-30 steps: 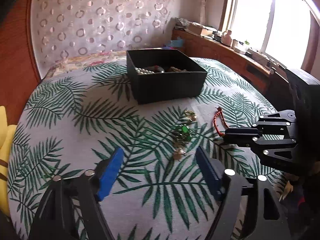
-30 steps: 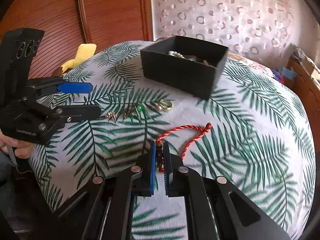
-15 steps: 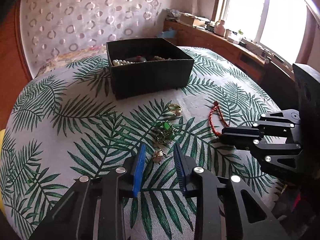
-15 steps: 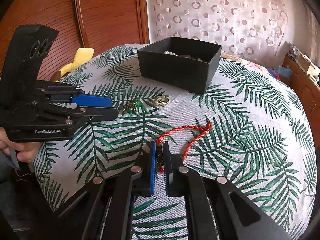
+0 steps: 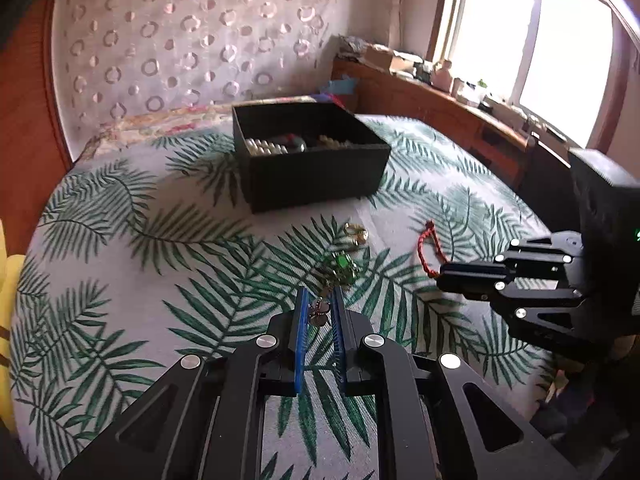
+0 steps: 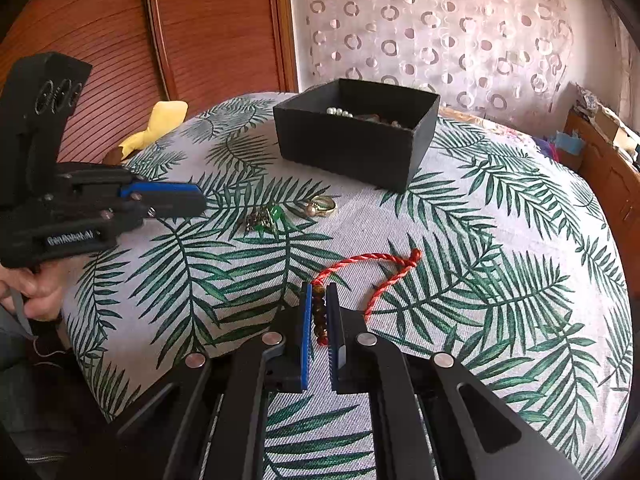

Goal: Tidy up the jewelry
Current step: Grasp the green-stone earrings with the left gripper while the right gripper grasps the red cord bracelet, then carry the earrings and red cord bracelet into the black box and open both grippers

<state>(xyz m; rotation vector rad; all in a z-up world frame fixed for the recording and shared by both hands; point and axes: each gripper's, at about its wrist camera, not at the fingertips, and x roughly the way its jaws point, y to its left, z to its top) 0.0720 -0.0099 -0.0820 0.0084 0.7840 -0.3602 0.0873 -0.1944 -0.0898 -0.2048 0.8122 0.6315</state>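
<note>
Black box (image 5: 316,176) sits open on your palm-print cloth (image 5: 140,280): pearl strand (image 5: 266,147), something dark, and gold-toned beads inside, rest hidden by the near wall. Your left gripper (image 5: 320,312) is pinching a small metal charm (image 5: 319,314), which trails to the green-stone piece (image 5: 342,266); can't tell if it's one item. Gold ring (image 6: 322,205) lies loose nearby. Your right gripper (image 6: 319,312) is clamped on the red cord bracelet (image 6: 360,266) at its amber beads.

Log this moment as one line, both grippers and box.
left gripper: shut on green-stone chain | right gripper: shut on red cord bracelet | black box: open, holds pearls | gold ring: on cloth
</note>
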